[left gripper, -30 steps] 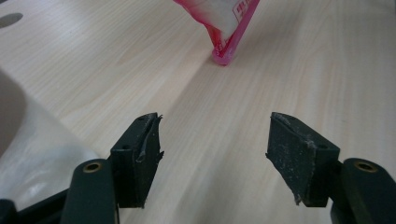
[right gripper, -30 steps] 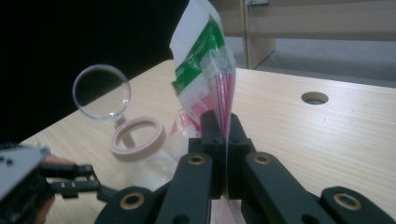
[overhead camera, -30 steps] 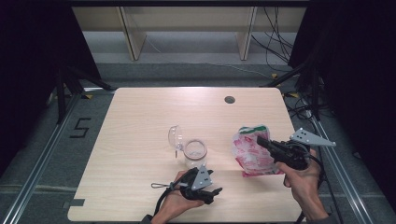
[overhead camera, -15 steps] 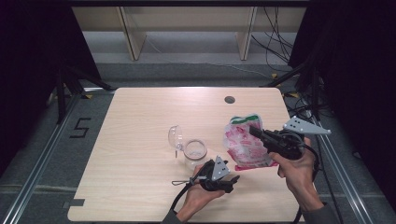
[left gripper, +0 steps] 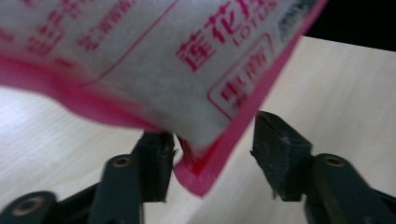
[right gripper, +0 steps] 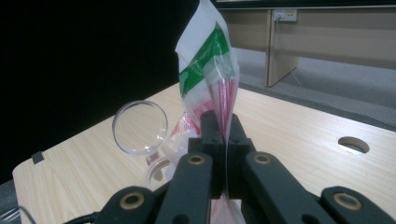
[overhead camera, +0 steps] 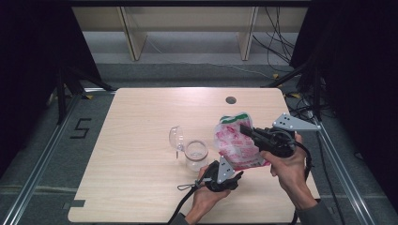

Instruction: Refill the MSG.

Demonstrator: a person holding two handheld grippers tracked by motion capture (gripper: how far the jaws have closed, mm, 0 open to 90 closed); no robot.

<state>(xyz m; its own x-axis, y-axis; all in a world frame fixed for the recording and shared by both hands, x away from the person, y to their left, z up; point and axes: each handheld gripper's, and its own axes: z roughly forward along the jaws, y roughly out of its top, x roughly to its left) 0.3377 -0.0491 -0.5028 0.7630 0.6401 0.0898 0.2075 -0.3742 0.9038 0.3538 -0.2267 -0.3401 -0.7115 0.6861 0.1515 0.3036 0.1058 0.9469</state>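
Bag (overhead camera: 237, 143): pink-and-white printed pouch with a green top, held off the desk (overhead camera: 141, 122) near its front right corner. Right claw (overhead camera: 245, 130): clamped tight on the bag's upper part. Left claw (overhead camera: 237, 176): jaws have just been closing, now half apart, the bag's lower corner between them, pads not yet pressing. Jar (overhead camera: 196, 155): clear, open, hinged lid (overhead camera: 175, 137) tipped back, just left of the bag, near the front edge.
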